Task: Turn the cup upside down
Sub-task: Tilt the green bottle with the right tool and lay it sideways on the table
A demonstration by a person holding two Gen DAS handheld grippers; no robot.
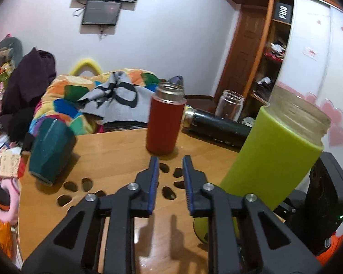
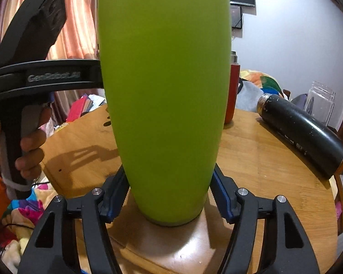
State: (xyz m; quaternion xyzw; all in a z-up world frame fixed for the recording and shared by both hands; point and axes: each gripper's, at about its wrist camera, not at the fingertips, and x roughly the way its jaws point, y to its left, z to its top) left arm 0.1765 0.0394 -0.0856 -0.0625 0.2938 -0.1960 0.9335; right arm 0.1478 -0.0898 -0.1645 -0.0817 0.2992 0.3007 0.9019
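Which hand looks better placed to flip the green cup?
The right gripper: its fingers sit either side of the green cup near its base. The left gripper is open, holding nothing, beside it.

Both wrist views look low across the wooden table (image 1: 116, 150), sharing the close green cup (image 2: 164, 91).

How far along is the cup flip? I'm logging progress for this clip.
Done: the right tool has closed around the lower body of the green cup. In hand: the cup is mouth-up, its base on or just above the table, with the clear rim at the top in the left view. The left tool is open and empty. Left: lifting, turning the cup over and setting it rim-down.
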